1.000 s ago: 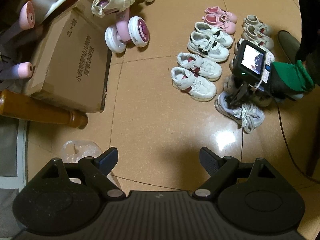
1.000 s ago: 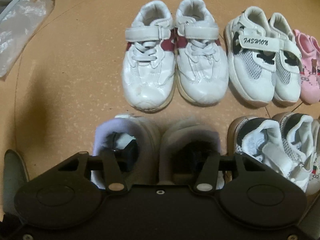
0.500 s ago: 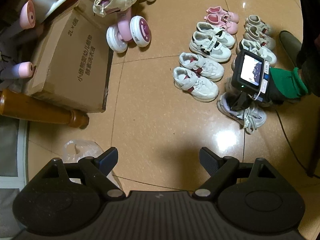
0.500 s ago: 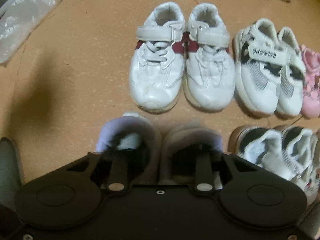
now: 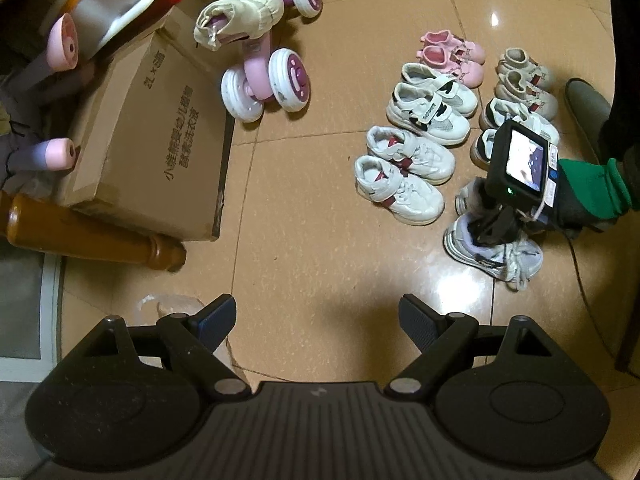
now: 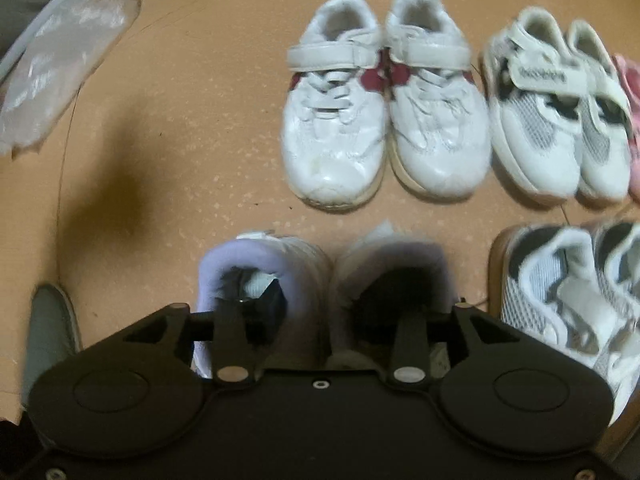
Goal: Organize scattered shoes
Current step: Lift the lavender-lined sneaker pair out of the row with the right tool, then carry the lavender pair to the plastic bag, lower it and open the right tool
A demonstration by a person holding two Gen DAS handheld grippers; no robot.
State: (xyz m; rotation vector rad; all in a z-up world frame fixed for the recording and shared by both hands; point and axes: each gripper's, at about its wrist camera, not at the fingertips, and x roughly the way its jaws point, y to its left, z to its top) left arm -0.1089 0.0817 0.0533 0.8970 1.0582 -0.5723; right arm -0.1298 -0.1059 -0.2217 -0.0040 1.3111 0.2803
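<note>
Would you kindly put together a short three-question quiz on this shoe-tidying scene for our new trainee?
1. True or false: the left gripper holds a shoe.
2. Which pair does the right gripper reach into? A) pink shoes B) lilac-collared sneakers C) white and maroon sneakers
3. Fill in: beside the cardboard box stands a pink ride-on ____.

Key: 1 false, its jaws stand wide over bare floor. 2 B, one finger in each shoe, jaws opening. 3 toy.

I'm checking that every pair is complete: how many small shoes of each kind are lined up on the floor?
Pink shoes: 2
White-and-black strap shoes: 2
White-and-red trainers: 2
Beige booties: 2
White mesh shoes: 2
Lilac-collared trainers: 2
Total: 12
</note>
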